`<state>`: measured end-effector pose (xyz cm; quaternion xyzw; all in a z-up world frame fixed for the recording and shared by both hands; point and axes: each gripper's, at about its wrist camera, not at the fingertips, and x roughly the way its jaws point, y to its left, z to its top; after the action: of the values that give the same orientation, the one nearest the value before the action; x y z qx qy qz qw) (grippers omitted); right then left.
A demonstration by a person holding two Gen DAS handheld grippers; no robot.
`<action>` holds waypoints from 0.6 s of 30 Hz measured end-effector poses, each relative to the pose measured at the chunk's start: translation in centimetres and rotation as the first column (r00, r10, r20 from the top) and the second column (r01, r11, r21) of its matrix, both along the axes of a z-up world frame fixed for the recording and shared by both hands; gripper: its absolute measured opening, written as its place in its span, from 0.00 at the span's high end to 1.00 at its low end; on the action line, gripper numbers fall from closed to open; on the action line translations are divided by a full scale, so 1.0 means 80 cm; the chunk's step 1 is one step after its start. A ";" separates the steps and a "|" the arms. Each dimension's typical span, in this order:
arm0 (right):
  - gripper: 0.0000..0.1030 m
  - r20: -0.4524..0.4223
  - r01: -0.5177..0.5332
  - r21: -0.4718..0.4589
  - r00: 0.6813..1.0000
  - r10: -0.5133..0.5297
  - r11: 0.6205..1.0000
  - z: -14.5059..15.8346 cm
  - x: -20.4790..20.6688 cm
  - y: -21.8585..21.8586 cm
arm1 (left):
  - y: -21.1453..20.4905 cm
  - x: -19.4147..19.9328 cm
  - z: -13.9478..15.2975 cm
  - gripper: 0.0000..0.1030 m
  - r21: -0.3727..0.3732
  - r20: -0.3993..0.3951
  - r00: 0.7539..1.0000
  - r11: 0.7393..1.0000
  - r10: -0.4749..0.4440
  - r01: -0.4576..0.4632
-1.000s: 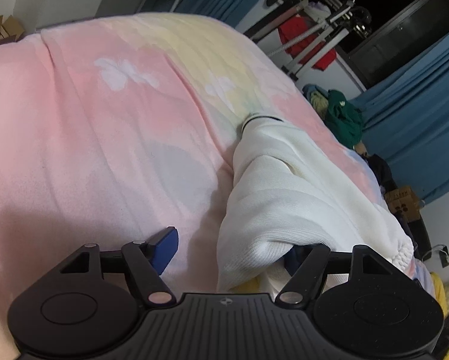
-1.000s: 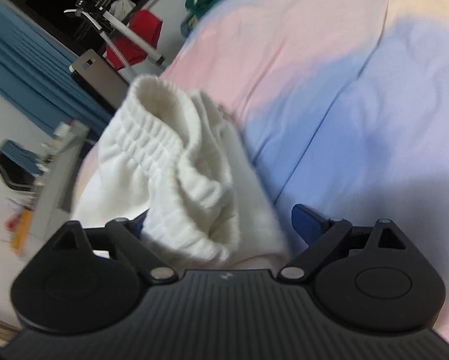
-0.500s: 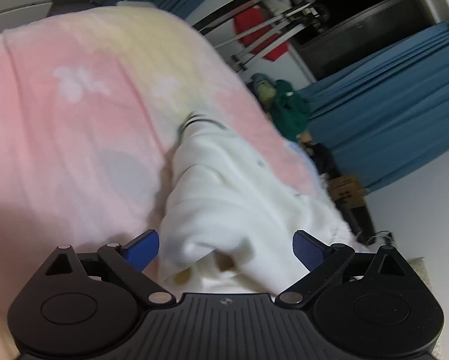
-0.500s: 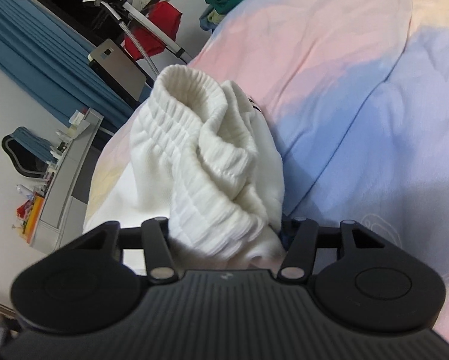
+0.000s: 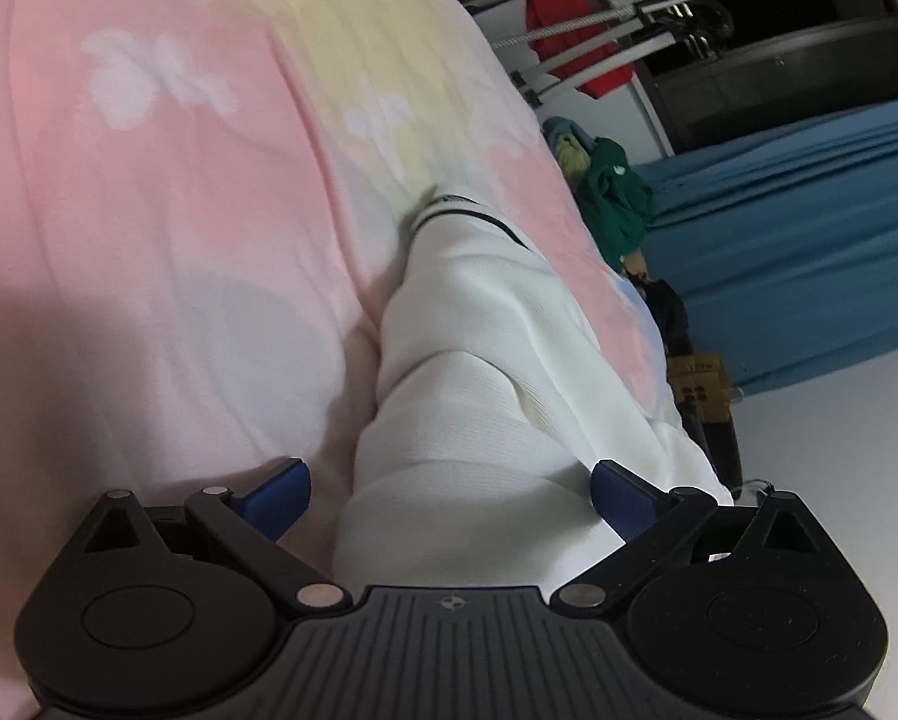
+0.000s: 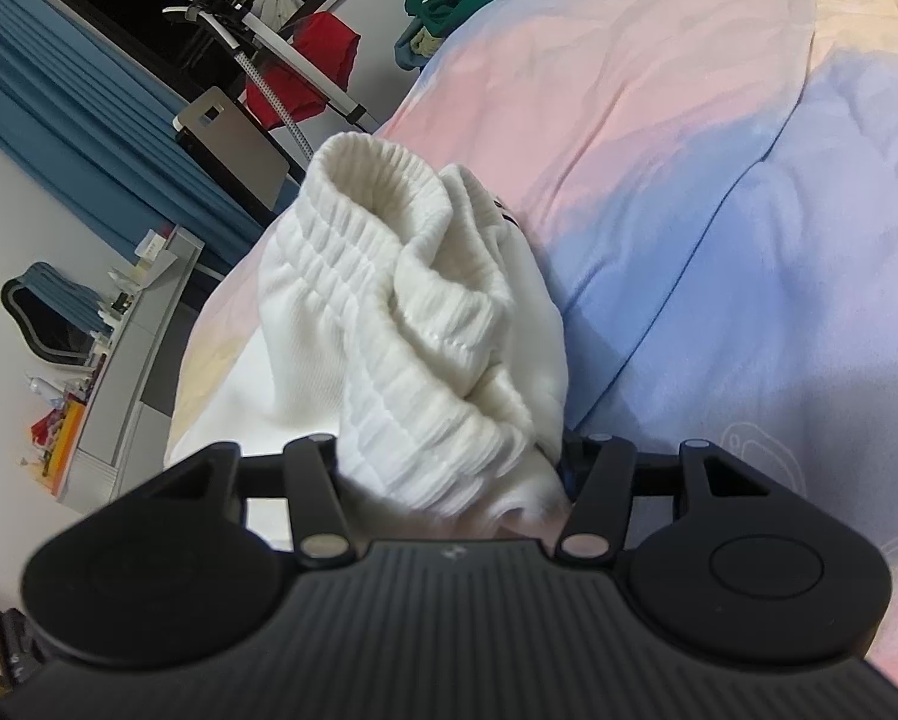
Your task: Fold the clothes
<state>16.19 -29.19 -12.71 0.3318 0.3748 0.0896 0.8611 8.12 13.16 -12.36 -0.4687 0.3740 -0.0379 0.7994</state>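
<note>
So the left gripper (image 5: 449, 495) has just let go: its jaws sit wide apart around the white garment (image 5: 490, 372), which was pinched a second ago. The right gripper (image 6: 449, 462) stays clamped on the ribbed waistband (image 6: 389, 300). Garment's lying bunched near the bed (image 5: 149, 210) edge, so that fold looks placed. Can't see the right fingertips, cloth covers them.

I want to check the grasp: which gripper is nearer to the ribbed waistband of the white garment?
Right. The right gripper is shut on the ribbed waistband. The left gripper is open around a smooth part of the white garment; no waistband shows there.
</note>
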 end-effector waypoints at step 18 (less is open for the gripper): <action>0.54 0.087 0.026 -0.053 0.996 -0.021 0.998 0.061 -0.046 0.007 | -0.045 -0.001 0.045 0.57 0.086 0.114 0.992 0.995 -0.053 0.043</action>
<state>12.49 -28.62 -7.82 0.3087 0.3357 0.0835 0.8860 8.05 9.56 -8.79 -0.4230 0.3393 -0.0687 0.8374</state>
